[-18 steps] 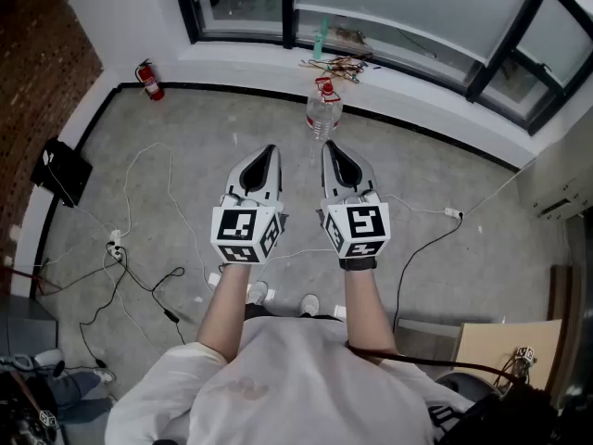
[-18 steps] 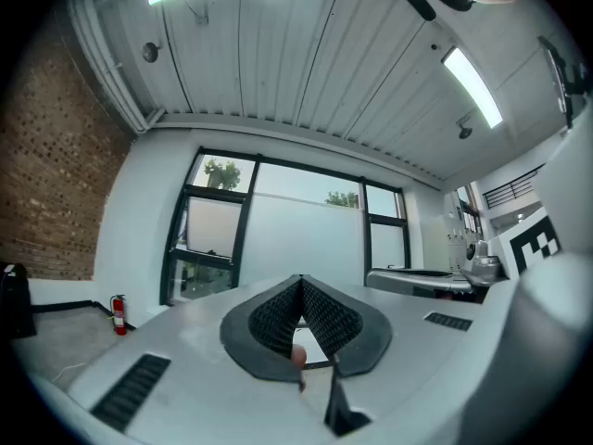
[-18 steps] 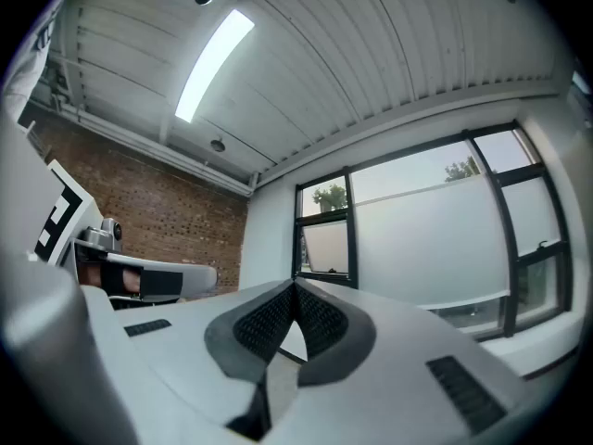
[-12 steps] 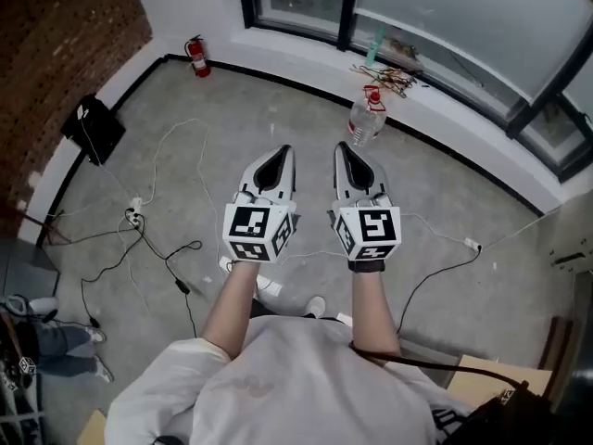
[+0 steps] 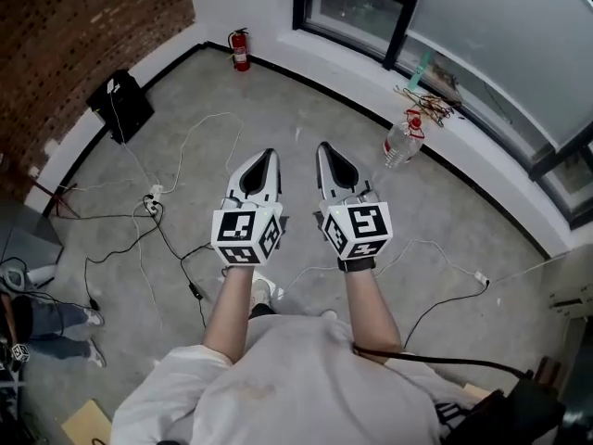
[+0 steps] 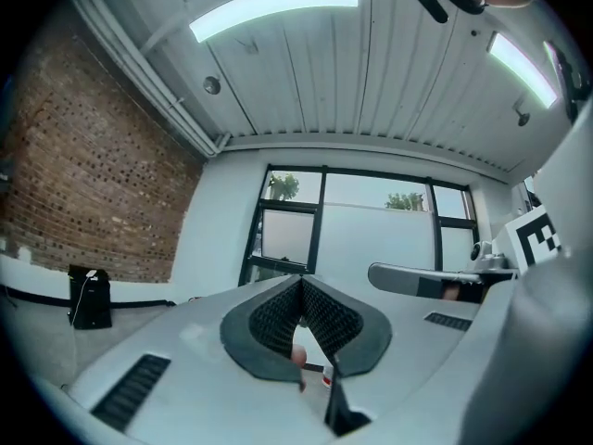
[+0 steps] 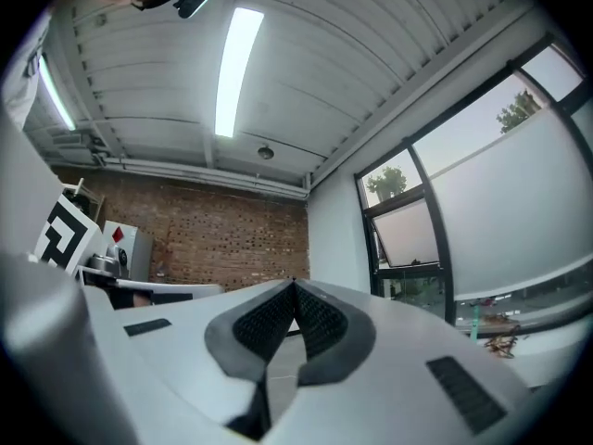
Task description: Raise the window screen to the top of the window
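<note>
Head view: left claw (image 5: pixel 266 156) and right claw (image 5: pixel 325 149), two, both closed, empty; one water bottle (image 5: pixel 402 143), one fire extinguisher (image 5: pixel 240 50).

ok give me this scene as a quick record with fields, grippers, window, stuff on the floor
left gripper: shut, empty, held out over the grey concrete floor
right gripper: shut, empty, beside the left one, not touching it
window: dark-framed window ahead, neither gripper touching it yet
floor items: red fire extinguisher, clear plastic bottle with red cap, black box by the brick wall, loose cables
</note>
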### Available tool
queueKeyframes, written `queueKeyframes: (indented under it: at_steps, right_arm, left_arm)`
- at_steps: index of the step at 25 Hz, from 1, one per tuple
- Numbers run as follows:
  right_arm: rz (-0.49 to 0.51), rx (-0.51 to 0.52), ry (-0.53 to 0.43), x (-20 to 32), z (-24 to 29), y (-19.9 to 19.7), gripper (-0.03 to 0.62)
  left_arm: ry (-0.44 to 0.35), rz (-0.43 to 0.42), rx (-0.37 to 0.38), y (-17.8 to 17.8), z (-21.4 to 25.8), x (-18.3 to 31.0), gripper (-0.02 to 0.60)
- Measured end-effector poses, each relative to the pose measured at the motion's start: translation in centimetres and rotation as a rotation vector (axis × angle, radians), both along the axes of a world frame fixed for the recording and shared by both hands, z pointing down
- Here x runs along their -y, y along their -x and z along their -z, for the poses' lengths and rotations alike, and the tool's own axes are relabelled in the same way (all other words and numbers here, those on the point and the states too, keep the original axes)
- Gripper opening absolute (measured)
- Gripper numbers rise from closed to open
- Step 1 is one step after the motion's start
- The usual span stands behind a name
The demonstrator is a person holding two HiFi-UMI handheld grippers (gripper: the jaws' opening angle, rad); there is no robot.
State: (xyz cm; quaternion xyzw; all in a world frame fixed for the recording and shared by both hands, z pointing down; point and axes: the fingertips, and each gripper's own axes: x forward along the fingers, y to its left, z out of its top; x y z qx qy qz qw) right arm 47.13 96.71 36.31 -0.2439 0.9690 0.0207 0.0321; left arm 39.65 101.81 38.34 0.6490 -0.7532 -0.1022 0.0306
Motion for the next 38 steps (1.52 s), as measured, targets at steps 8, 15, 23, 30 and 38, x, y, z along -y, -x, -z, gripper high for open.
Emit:
queueKeyframes:
  at_steps: [8, 15, 23, 30, 38]
  right_arm:
    - [0.029, -0.037, 0.006, -0.8, -2.1, 12.7, -0.003]
    - [-0.002, -0.087, 0.016, 1.0, -4.7, 18.4, -0.003]
    - [0.009, -0.071, 0.038, 10.3, -5.6, 22.9, -0.003]
    - [0.161, -0.060, 0.028, 19.2, -2.9, 28.5, -0.003]
    - [0.118, -0.030, 0.093, 29.6, -5.1, 30.8, -0.003]
  left_arm:
    - [-0.013, 0.055, 0.009, 12.6, -0.9, -0.7, -0.012]
    - [0.005, 0.047, -0.038, 18.4, -3.2, 1.3, -0.012]
    - [0.032, 0.051, -0.031, 22.0, -4.5, 9.5, -0.012]
    - [0.017, 0.108, 0.105, 26.3, -0.3, 19.5, -0.012]
    - [0.082, 0.099, 0.051, 28.9, -3.9, 28.3, -0.012]
